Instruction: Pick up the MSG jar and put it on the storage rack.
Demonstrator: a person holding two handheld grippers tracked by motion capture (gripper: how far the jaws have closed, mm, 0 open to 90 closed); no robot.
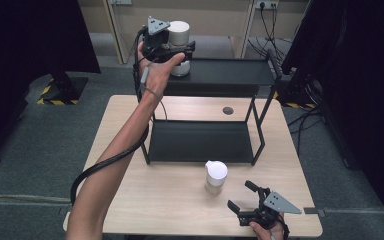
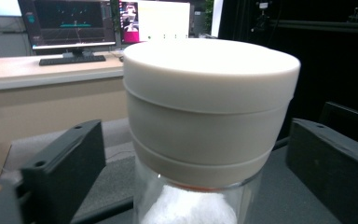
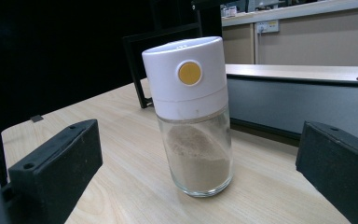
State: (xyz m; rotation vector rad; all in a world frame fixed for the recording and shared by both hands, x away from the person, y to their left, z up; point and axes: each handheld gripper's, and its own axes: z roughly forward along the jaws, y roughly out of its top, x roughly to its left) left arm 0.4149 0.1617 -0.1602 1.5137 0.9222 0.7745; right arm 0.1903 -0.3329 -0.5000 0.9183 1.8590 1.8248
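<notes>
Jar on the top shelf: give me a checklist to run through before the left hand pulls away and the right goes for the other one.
1. Jar upright on the rack's top shelf: ok.
2. Left gripper jaws clear of that jar on both sides: ok.
3. Jar set well back from the shelf edge: cannot tell.
4. Shaker upright on the table: ok.
5. Right gripper open, shaker ahead between its jaws, untouched: ok.
6. Lower shelf free for the shaker: ok.

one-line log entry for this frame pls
left gripper: open around jar on top shelf, pads clear | right gripper: open, facing shaker on table | black rack: lower shelf bare
</notes>
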